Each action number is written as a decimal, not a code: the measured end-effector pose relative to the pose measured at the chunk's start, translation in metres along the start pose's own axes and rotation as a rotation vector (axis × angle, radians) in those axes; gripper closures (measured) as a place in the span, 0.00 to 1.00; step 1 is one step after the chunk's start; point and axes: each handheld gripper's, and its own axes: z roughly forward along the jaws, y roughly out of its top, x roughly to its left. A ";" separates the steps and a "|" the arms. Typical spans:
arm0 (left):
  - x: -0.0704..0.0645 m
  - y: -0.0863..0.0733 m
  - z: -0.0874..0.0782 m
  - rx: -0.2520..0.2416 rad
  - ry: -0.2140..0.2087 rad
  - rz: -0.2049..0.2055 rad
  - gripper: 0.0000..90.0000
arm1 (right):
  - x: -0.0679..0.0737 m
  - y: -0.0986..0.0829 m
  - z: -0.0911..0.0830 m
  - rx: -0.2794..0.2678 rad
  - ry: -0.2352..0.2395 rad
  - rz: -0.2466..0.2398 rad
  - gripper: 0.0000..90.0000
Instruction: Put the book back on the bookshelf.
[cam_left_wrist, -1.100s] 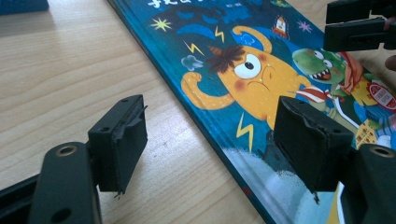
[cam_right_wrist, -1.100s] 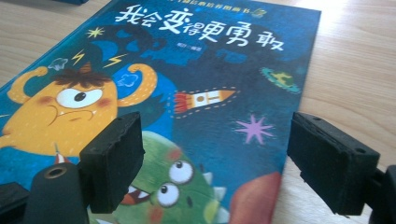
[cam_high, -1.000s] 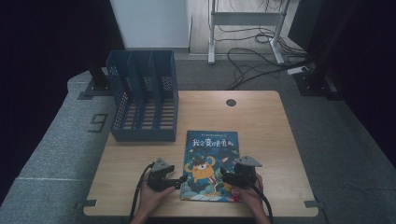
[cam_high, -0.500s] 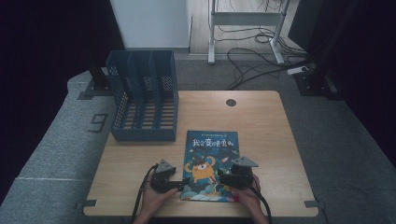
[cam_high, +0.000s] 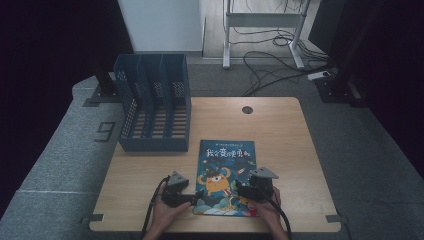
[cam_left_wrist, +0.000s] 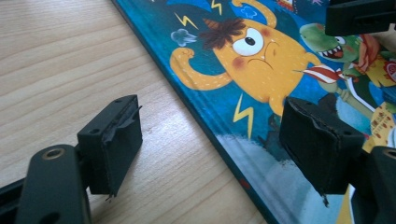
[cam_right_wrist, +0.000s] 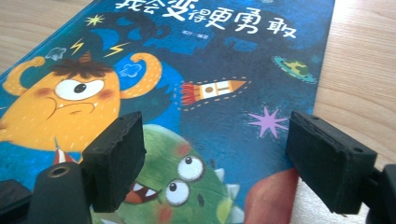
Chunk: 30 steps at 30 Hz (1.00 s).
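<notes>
Left gripper view shows the left hand-held gripper (cam_left_wrist: 210, 140) with jaws spread, straddling the left long edge of the picture book (cam_left_wrist: 280, 70), one jaw over bare counter (cam_left_wrist: 56, 60), the other over the cover. The right hand-held gripper (cam_right_wrist: 215, 154) is likewise spread, low over the cover near the book's right edge. The book lies flat near the counter's front edge, centred. Judged step: approach for an edge grasp; the next move calls for lowering a jaw to the edge and closing on it. High view adds what the gripper views omit: the blue file rack (cam_high: 152, 107) at the counter's rear left corner, well apart from the book (cam_high: 226, 175).
</notes>
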 end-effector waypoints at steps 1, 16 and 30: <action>0.000 0.000 0.000 0.000 -0.002 0.000 0.23 | 0.000 0.000 0.000 0.000 -0.002 0.000 0.21; -0.006 0.000 0.003 0.008 -0.018 0.019 0.23 | -0.009 -0.002 0.002 0.040 -0.007 0.036 0.20; -0.010 0.000 0.005 0.009 -0.041 0.025 0.24 | -0.013 0.000 -0.001 0.042 0.021 0.090 0.22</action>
